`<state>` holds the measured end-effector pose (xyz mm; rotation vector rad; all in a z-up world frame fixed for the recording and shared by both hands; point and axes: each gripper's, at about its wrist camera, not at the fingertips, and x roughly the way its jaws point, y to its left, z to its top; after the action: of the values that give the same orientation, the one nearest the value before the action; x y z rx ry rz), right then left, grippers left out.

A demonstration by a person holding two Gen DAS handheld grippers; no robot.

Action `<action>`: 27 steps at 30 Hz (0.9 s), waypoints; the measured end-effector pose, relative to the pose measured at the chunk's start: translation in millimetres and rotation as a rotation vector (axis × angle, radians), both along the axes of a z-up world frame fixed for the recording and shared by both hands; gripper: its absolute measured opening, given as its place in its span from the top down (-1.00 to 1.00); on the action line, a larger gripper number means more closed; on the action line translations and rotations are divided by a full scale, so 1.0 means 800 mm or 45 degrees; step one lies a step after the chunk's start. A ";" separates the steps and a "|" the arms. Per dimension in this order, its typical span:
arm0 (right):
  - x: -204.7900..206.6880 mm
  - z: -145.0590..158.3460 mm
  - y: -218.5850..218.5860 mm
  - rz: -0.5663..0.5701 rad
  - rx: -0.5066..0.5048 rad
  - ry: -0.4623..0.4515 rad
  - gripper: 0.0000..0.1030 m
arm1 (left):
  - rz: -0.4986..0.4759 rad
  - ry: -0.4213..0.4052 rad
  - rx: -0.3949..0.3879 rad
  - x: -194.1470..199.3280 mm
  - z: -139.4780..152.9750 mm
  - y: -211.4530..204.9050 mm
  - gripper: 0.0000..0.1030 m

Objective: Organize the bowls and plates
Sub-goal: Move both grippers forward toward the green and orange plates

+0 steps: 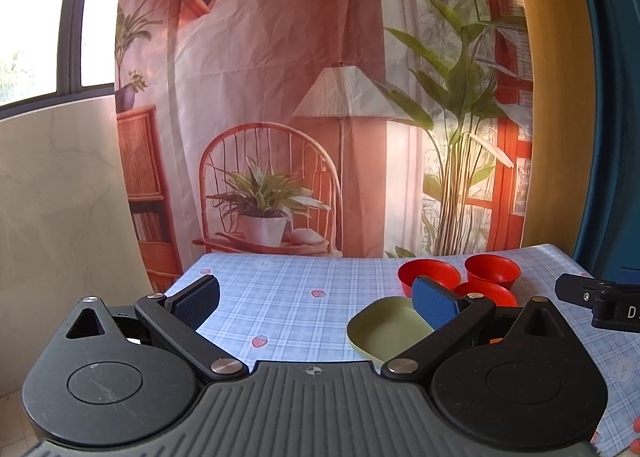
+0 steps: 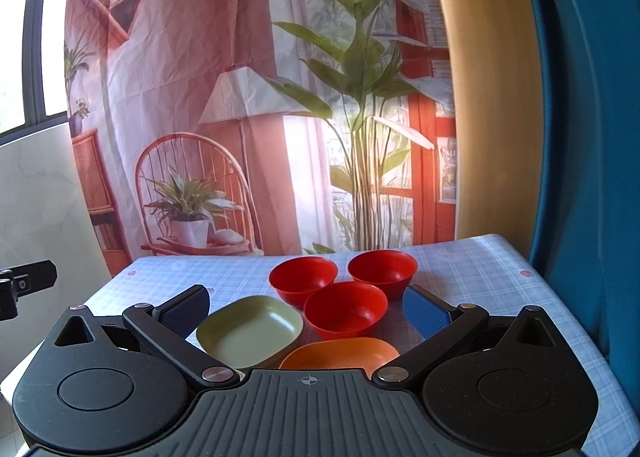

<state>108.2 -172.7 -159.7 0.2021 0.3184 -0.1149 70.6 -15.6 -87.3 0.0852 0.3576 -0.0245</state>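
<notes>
I held both claws spread wide and empty, because nothing had been picked yet and wide jaws would let me slip over a rim. Ahead of my right claw (image 2: 306,307), the green squarish plastic plate (image 2: 250,331) lay just inside its left finger, and the orange oval plastic plate (image 2: 340,353) sat directly beneath its opening, partly hidden by the claw's body. Beyond these, three red round plastic bowls stood clustered, upright and unstacked: the nearest red bowl (image 2: 346,309) between the fingers, the far-left red bowl (image 2: 303,279) and far-right red bowl (image 2: 383,271) behind it. All rested on the blue checked tablecloth (image 2: 480,277). My left claw (image 1: 316,303) hovered off to the left of the group, with the green plate behind its right finger and bare cloth ahead. I judged the bowls' closeness an obstacle: they looked near touching, so a finger might nudge a neighbour. The printed fabric backdrop (image 2: 200,97) hung behind the table.
</notes>
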 end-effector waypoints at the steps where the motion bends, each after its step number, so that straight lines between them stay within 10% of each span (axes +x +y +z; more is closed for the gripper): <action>1: 0.002 -0.005 -0.002 0.001 0.012 -0.013 -0.99 | 0.004 0.013 -0.022 0.004 -0.005 0.003 -1.00; 27: 0.068 -0.048 0.004 0.103 -0.043 0.123 -0.99 | 0.056 0.207 -0.015 0.066 -0.069 0.021 -1.00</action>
<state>162.7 -169.4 -198.0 0.1501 0.4196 -0.0501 123.3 1.1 -142.7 0.0636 0.5217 0.0099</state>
